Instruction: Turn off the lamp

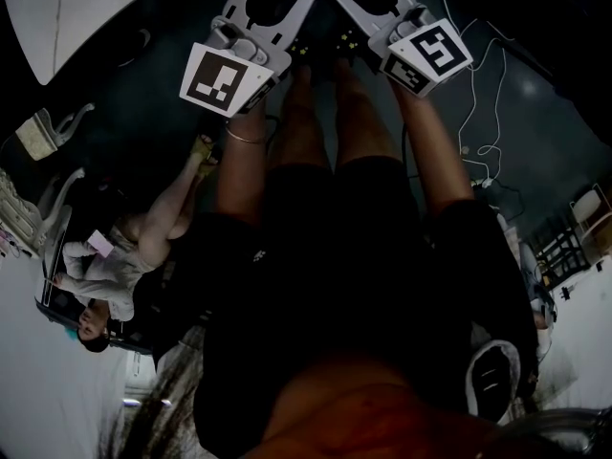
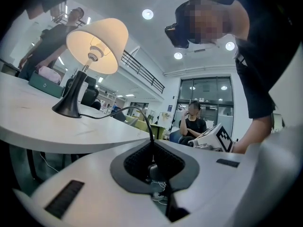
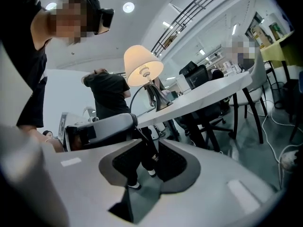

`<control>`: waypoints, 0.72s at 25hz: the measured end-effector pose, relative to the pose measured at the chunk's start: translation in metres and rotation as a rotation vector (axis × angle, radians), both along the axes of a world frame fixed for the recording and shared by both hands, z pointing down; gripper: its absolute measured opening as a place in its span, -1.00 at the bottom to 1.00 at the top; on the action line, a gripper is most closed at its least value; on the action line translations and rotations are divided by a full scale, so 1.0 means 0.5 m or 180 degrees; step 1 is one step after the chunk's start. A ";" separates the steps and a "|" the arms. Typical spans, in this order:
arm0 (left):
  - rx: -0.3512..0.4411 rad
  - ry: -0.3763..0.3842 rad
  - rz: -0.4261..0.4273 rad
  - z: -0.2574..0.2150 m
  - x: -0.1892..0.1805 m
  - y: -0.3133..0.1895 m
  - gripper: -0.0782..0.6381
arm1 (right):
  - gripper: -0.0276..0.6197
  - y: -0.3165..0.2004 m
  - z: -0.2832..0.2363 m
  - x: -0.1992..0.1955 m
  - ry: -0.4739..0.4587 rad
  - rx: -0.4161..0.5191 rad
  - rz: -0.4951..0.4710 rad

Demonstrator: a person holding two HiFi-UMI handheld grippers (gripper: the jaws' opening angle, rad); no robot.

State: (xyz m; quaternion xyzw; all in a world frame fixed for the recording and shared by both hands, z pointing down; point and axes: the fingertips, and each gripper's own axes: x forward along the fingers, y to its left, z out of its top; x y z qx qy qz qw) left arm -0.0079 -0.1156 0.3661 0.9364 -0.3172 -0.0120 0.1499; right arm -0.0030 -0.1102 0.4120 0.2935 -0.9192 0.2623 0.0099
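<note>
Left gripper view: left gripper (image 2: 151, 142) and right gripper (image 3: 143, 142) are both clamped shut on the cord (image 2: 97, 117).

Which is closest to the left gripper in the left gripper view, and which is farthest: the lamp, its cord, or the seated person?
1. Cord: right at the left gripper's fingers.
2. Lamp: on the table, left.
3. Seated person: far back, by the windows.

Both arms (image 1: 241, 165) reach far forward, left gripper (image 2: 151, 142) and right gripper (image 3: 152, 148) angled tip to tip, jaws closed, the left's on the cord (image 2: 128, 109)
</note>
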 end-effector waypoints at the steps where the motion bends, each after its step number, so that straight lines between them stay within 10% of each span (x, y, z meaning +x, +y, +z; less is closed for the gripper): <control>1: 0.0002 0.0006 0.0023 -0.001 0.002 0.002 -0.73 | -0.69 -0.001 0.001 -0.002 -0.0004 -0.0009 0.0005; 18: 0.0207 -0.0150 0.0094 -0.010 -0.001 0.017 -0.72 | -0.89 0.014 0.009 -0.025 0.0052 -0.0089 -0.0081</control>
